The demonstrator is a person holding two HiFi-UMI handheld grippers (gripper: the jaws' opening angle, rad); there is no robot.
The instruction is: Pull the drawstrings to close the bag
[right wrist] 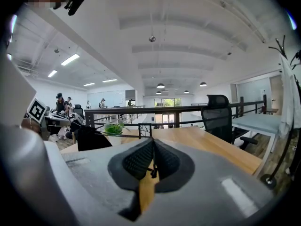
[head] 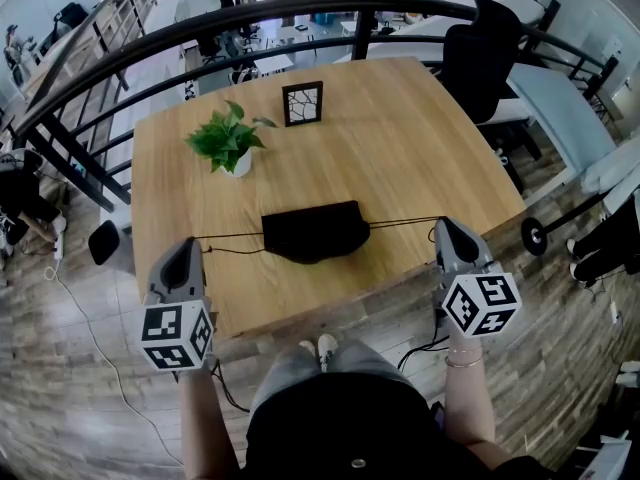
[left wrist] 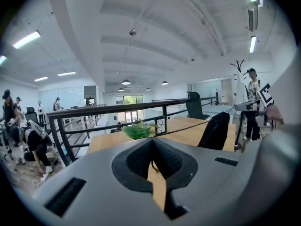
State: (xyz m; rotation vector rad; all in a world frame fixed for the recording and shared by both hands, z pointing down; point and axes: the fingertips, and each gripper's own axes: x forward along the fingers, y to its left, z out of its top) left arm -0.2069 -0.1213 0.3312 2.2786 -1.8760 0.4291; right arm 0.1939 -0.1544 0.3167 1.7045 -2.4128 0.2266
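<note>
One light wooden bench [head: 400, 148]. On it, one black fabric bag [head: 315, 231], flat and wide. Two thin black cords out of the bag: one left drawstring [head: 230, 235], one right drawstring [head: 405, 221]. One leafy green plant in a white pot [head: 228, 140]. One small black picture frame [head: 302, 104] with a branching pattern. Two grey tongs: left tongs [head: 190, 243], right tongs [head: 443, 222]. Two white cubes with black square markers, one per pair of tongs: left cube [head: 177, 336], right cube [head: 481, 303]. One black office chair [head: 485, 53] past the far edge. One curved black metal railing [head: 250, 18]. Two white shoe tips [head: 322, 346] at the near edge
</note>
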